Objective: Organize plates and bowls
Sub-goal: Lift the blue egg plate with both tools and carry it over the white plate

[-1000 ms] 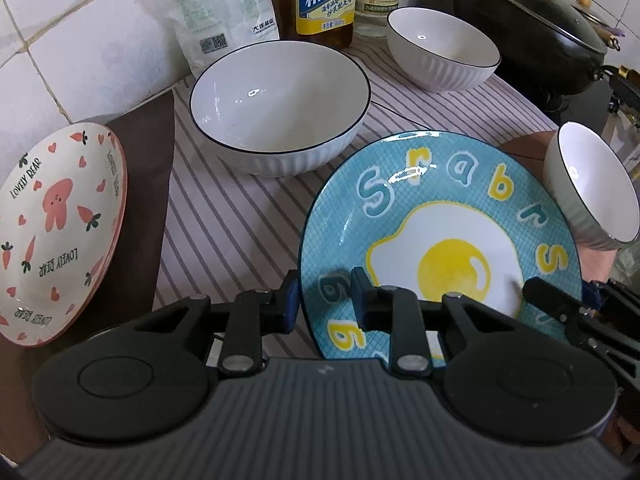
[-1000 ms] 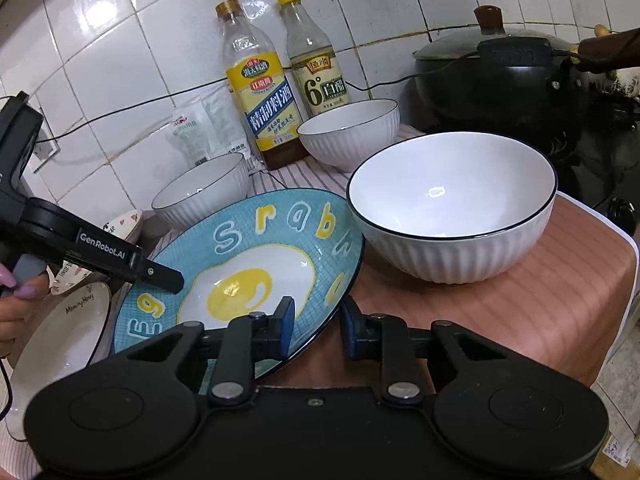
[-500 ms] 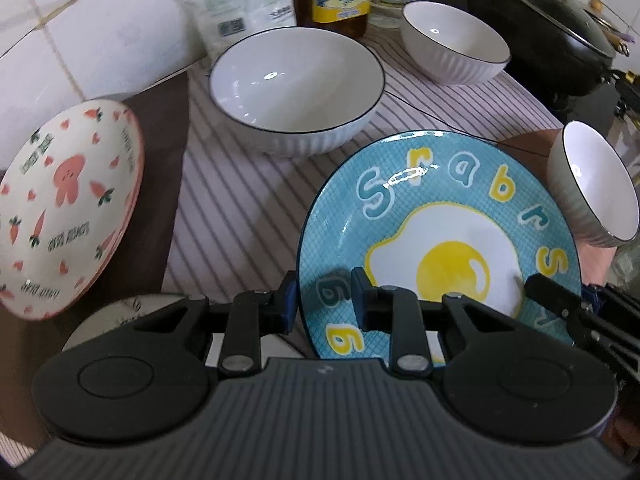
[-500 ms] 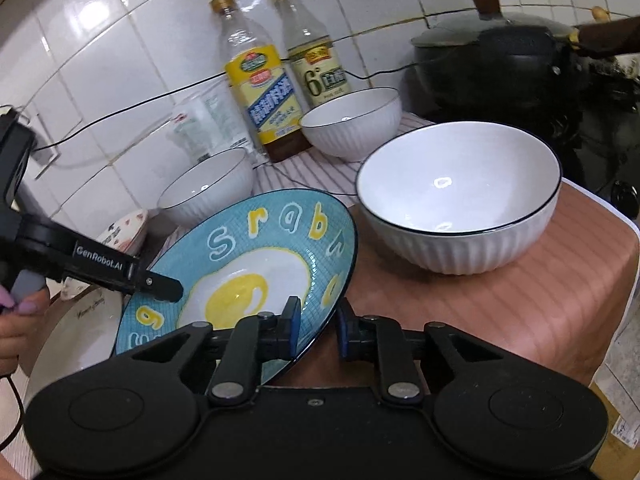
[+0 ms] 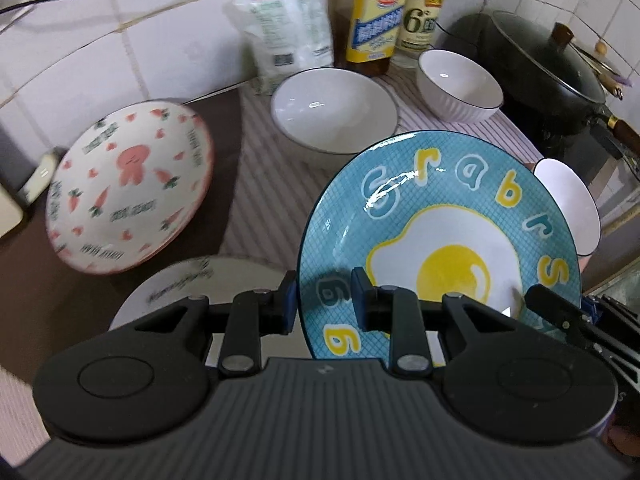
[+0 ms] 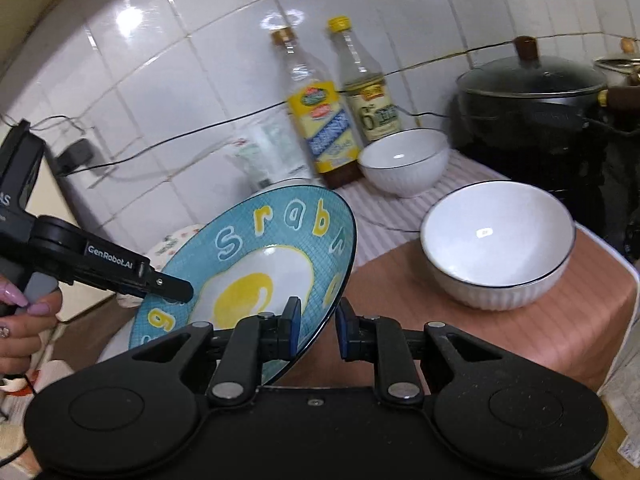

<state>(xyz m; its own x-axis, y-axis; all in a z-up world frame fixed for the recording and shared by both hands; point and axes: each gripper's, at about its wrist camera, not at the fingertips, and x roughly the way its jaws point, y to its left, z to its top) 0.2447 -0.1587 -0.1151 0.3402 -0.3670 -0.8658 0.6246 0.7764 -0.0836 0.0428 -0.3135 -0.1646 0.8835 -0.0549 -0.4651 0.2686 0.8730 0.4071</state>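
Observation:
A blue plate with a fried-egg picture [image 5: 440, 236] is held in the air, tilted, by both grippers. My left gripper [image 5: 322, 302] is shut on its left rim. My right gripper [image 6: 318, 326] is shut on its right rim, and the plate also shows in the right wrist view [image 6: 256, 268]. A pink carrot-pattern plate [image 5: 128, 188] lies at the left. A white plate with writing [image 5: 200, 284] lies under the left gripper. Three white ribbed bowls stand around: a wide one [image 5: 334, 110], a small one [image 5: 460, 84], and a large one on the orange mat [image 6: 498, 240].
Two bottles [image 6: 324, 120] and a white bag [image 5: 288, 28] stand against the tiled wall. A black lidded pot [image 6: 532, 92] sits at the back right. A striped cloth [image 5: 264, 176] covers the counter.
Both grippers have lifted the blue plate higher and moved it left. The pink plate and the white plate below have come further into the left wrist view.

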